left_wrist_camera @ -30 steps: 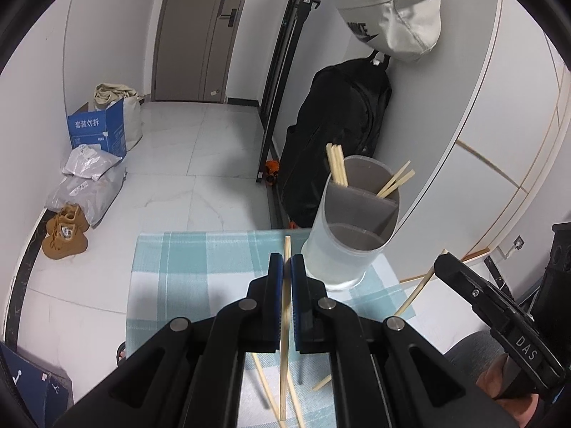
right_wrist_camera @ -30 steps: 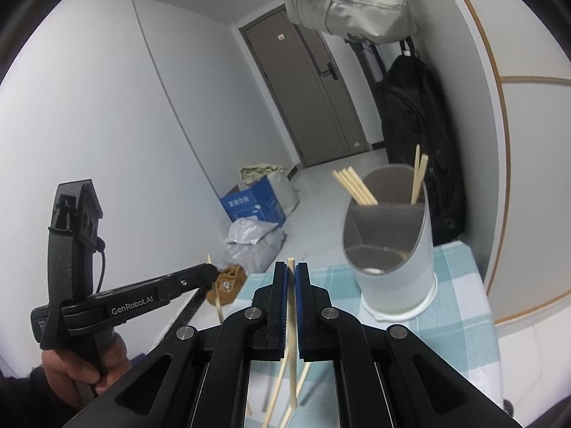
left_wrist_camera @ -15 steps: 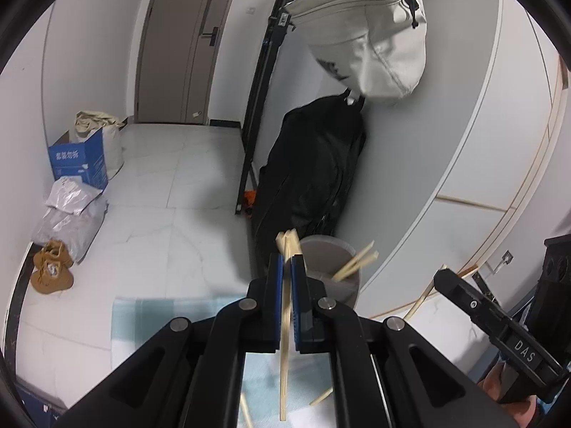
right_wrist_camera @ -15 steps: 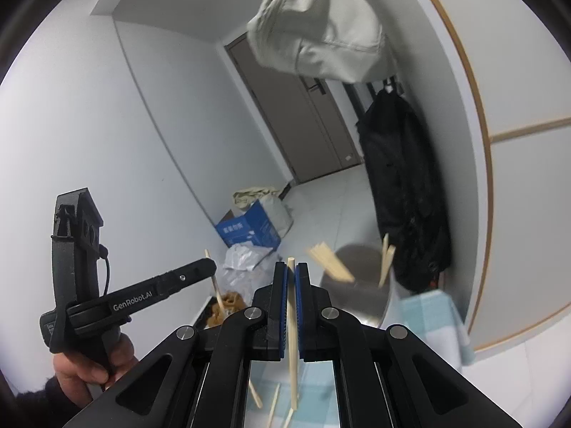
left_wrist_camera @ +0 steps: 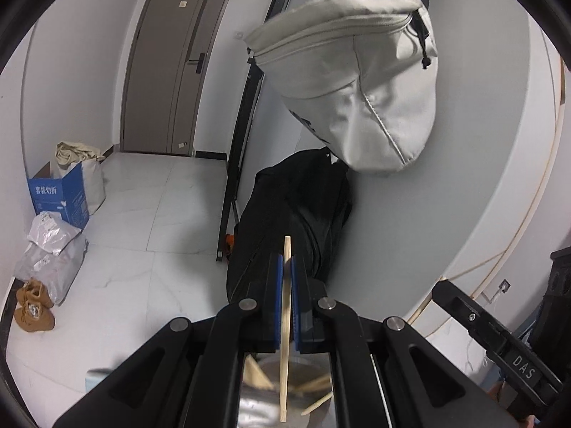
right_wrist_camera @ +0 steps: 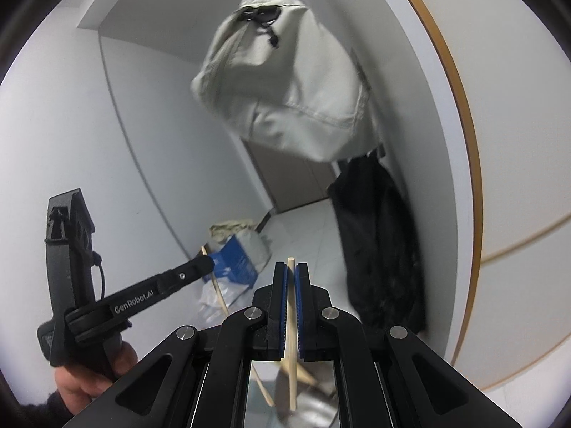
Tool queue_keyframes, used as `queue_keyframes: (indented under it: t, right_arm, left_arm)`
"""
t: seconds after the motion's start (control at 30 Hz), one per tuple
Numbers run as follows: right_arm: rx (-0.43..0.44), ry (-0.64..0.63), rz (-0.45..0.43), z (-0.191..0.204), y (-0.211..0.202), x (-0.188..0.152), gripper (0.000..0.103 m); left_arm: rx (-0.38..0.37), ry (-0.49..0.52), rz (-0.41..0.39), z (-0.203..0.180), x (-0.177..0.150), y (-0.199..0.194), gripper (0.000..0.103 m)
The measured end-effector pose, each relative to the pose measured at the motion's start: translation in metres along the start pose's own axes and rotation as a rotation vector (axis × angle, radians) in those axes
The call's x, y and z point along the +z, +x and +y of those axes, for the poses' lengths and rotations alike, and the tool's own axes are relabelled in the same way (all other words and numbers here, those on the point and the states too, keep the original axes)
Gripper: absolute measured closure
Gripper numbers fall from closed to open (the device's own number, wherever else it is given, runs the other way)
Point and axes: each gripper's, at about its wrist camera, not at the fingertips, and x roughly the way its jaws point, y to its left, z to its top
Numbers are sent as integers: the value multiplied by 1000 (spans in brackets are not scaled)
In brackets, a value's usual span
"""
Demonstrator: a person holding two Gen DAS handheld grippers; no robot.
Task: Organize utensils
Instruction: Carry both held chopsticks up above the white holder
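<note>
Both grippers risen, holder (left_wrist_camera: 282, 397) below, hand (right_wrist_camera: 89, 380) right-view only

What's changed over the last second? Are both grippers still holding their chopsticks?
Both grippers have risen and moved over the utensil holder: it stood ahead on the checked cloth, and now shows low between the arms of each. Nothing was picked up or released. The left gripper stays clamped on its chopstick, the right gripper on its chopstick.

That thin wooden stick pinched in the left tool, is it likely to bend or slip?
The chopstick looks stiff: it stays straight though pinched only partway along. It is probably light. Being smooth and thin, it might pivot between the narrow blue pads.
</note>
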Motion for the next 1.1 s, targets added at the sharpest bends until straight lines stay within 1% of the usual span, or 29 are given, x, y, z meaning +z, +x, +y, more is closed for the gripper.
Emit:
queue_keyframes:
  t: [0.13, 0.23, 0.33, 0.43, 0.57, 0.8, 0.83, 0.87, 0.97, 1.07, 1.1]
  right_arm:
    - [-29, -14, -16, -10, 17, 8, 99]
    - [-48, -38, -27, -14, 25, 7, 99]
    - [-56, -50, -28, -18, 31, 0, 99]
    - [-68, -69, -18, -20, 43, -6, 99]
    - [-75, -100, 7, -21, 51, -18, 99]
    - [-58, -180, 46, -9, 52, -39, 99]
    - [-55, -187, 51, -8, 52, -41, 99]
    - [-54, -192, 47, -6, 51, -43, 99]
    - [-48, -197, 45, -3, 48, -46, 99]
    - [-47, -211, 43, 2, 42, -51, 99]
    - [-43, -214, 43, 3, 40, -53, 99]
  left_arm:
    - [1, 1, 5, 2, -1, 16, 102]
    - [9, 10, -9, 3, -4, 22, 102]
    - [17, 38, -30, 3, -9, 25, 102]
    - [3, 53, -27, 4, -20, 30, 102]
    - [-13, 71, -4, 8, -37, 33, 102]
    - [-33, 104, 50, 12, -57, 27, 102]
    - [-25, 105, 46, 10, -59, 23, 102]
    - [-14, 103, 43, 12, -59, 20, 102]
    - [-39, 90, 53, 17, -58, 14, 102]
    - [-48, 107, 66, 11, -52, 27, 102]
    - [-59, 113, 70, 11, -52, 24, 102]
